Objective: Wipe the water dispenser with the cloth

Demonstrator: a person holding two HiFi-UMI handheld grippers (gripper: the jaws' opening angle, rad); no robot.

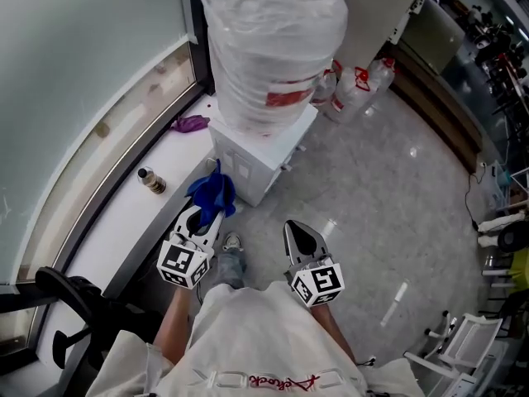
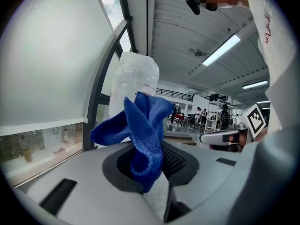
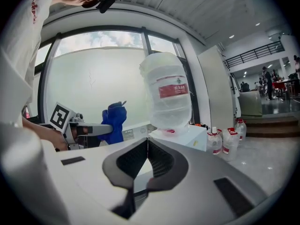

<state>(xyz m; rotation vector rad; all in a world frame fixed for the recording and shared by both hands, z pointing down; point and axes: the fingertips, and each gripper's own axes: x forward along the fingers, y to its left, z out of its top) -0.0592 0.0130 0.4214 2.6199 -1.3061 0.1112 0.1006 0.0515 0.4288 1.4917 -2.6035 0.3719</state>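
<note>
A white water dispenser (image 1: 263, 157) stands on the floor by the window ledge, with a big plastic-wrapped bottle (image 1: 271, 48) on top. My left gripper (image 1: 210, 211) is shut on a blue cloth (image 1: 212, 192), held just in front of the dispenser's lower left corner. In the left gripper view the blue cloth (image 2: 142, 134) bunches up out of the jaws and hides most of the bottle (image 2: 136, 81). My right gripper (image 1: 301, 240) is shut with nothing in it, a little to the right and short of the dispenser (image 3: 180, 134). From there the cloth (image 3: 114, 121) shows at left.
A white window ledge (image 1: 107, 222) runs along the left, with a small brown bottle (image 1: 151, 180) and a purple rag (image 1: 191, 124) on it. Several water jugs (image 1: 355, 88) stand behind the dispenser. A black office chair (image 1: 70, 300) is at lower left. A white folding frame (image 1: 463, 341) lies at lower right.
</note>
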